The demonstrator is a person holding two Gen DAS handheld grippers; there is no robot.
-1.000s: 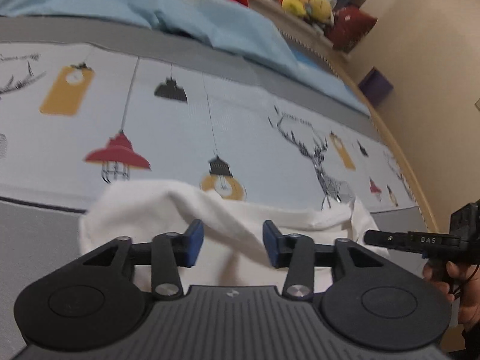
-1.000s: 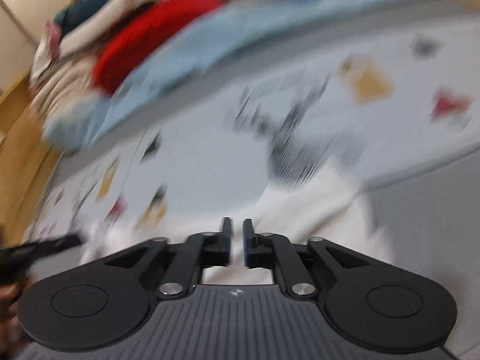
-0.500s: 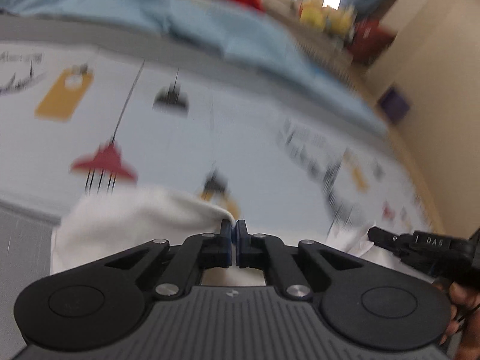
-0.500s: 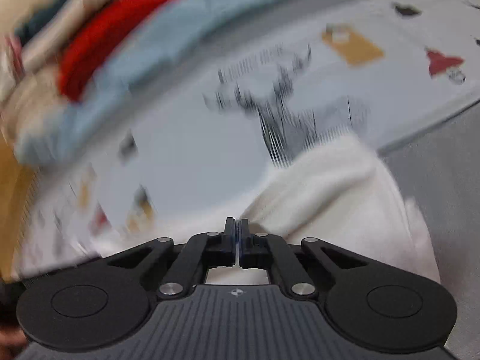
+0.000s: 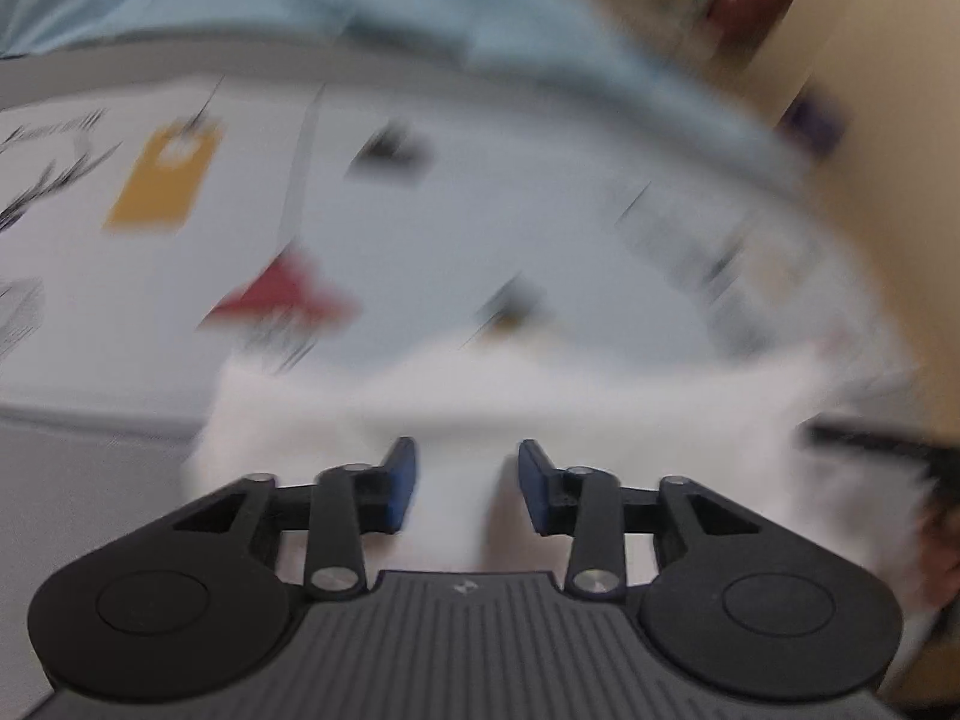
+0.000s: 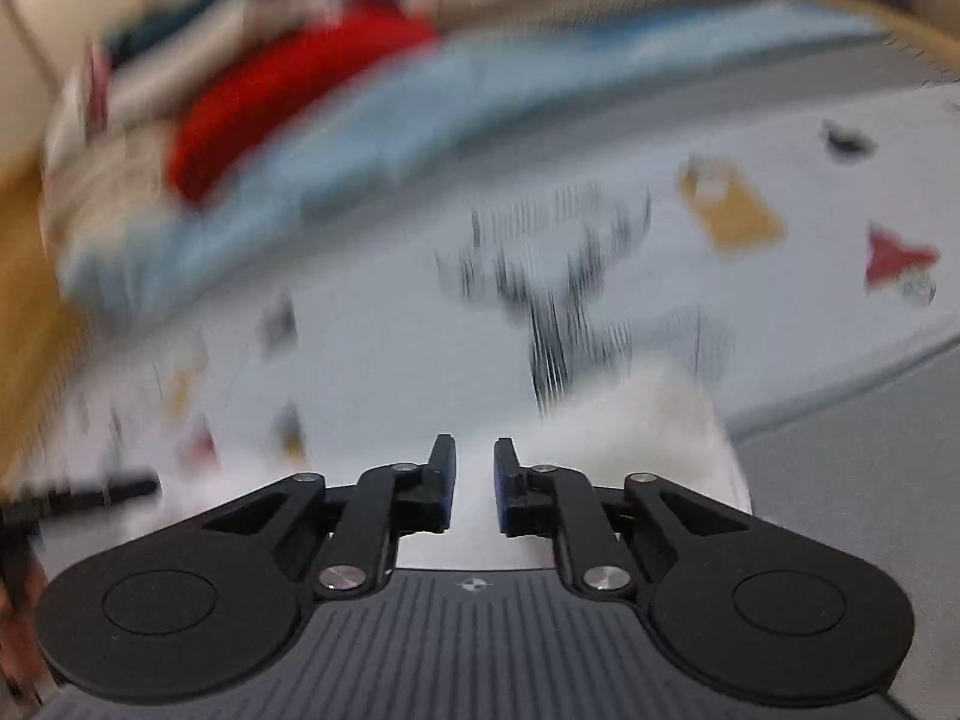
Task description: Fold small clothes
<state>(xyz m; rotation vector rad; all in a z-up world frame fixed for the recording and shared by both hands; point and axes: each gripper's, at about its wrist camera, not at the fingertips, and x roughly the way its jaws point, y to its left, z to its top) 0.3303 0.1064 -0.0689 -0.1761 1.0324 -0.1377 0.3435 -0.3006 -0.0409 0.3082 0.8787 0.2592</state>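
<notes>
Hovering over one white garment [image 5: 600, 414], two tongs, jaws just parted

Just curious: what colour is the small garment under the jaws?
White garment, clearest in the left wrist view.

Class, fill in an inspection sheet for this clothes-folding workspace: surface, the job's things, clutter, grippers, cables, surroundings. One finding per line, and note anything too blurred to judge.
Surface: pale printed bedsheet with lamp and deer motifs, grey border; blurred.
Job's things: white cloth garment lying on the sheet, in front of both grippers.
Clutter: light blue blanket and red fabric heaped at the far side.
Grippers: left gripper jaws apart, just been opening, white cloth showing between them, not pinched; right gripper jaws slightly apart, also just opening, nothing clamped.
Cables: nothing seen.
Surroundings: beige wall; the rest too blurred to name.
</notes>
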